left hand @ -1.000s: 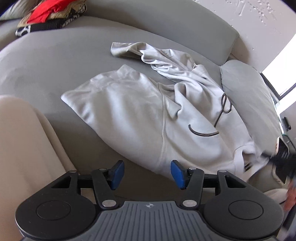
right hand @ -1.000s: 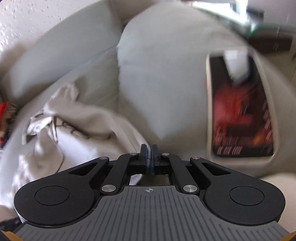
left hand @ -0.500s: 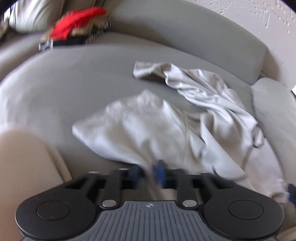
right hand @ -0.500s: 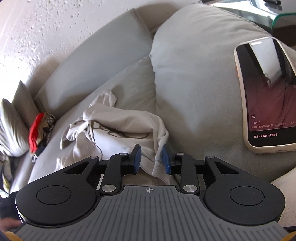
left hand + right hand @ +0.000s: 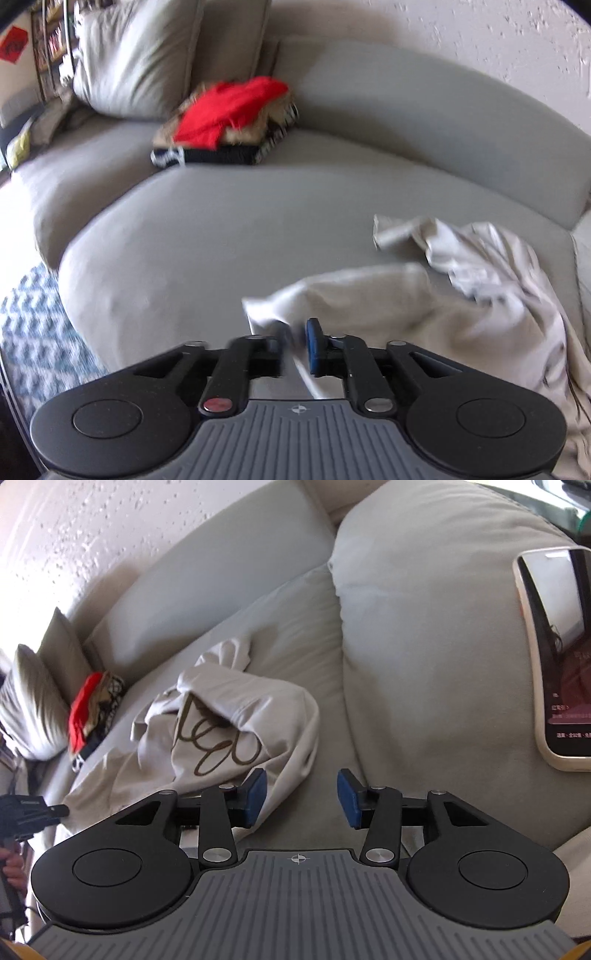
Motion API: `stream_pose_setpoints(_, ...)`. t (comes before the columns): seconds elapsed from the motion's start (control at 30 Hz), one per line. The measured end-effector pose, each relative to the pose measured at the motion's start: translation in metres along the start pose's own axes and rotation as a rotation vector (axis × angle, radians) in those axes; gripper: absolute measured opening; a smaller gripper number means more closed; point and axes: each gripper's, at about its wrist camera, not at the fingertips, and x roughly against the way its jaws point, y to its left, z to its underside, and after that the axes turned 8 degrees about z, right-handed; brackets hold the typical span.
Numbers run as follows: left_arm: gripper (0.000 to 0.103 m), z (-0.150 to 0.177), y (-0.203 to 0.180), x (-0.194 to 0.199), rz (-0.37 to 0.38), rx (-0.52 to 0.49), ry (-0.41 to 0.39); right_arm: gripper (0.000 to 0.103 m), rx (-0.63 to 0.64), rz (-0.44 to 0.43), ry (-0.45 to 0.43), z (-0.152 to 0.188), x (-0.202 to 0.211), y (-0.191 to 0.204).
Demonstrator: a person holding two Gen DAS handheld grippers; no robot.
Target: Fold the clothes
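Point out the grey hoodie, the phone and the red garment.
grey hoodie (image 5: 236,716): right wrist view, on its bunched body.
phone (image 5: 565,664): right wrist view, on its dark screen.
red garment (image 5: 229,110): left wrist view, on its top fold.

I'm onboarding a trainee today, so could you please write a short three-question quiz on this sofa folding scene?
1. True or false: the right gripper is open and holds nothing.
2. What does the left gripper pinch? A) the red garment B) the pale grey hoodie C) the phone
3. Fill in: the phone lies on the sofa's ____.

Key
1. True: its blue pads stand wide apart beside the hoodie.
2. B: a hoodie edge runs between the nearly closed pads.
3. Armrest.
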Motion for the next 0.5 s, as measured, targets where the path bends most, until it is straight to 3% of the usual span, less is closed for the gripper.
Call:
stream_pose_setpoints(0.03, 0.036, 0.006, -0.002, 0.002, 0.026, 0.005, 0.019, 0.049, -0.014, -0.008, 0.011, 0.001, 0.000, -0.001)
stream_pose_setpoints(0.27, 0.039, 0.052, -0.021, 0.026, 0.236, 0.017, 0.152, 0.045, -0.254, -0.170, 0.152, 0.009, -0.021, -0.014)
stream_pose_setpoints(0.43, 0.039, 0.077, -0.047, 0.026, 0.343, -0.033, 0.237, 0.043, -0.310, -0.169, 0.141, 0.014, -0.032, -0.010)
stream_pose_setpoints(0.5, 0.039, 0.084, -0.055, 0.028, 0.356, -0.072, 0.243, 0.032, -0.306, -0.155, 0.135, 0.015, -0.033, -0.008)
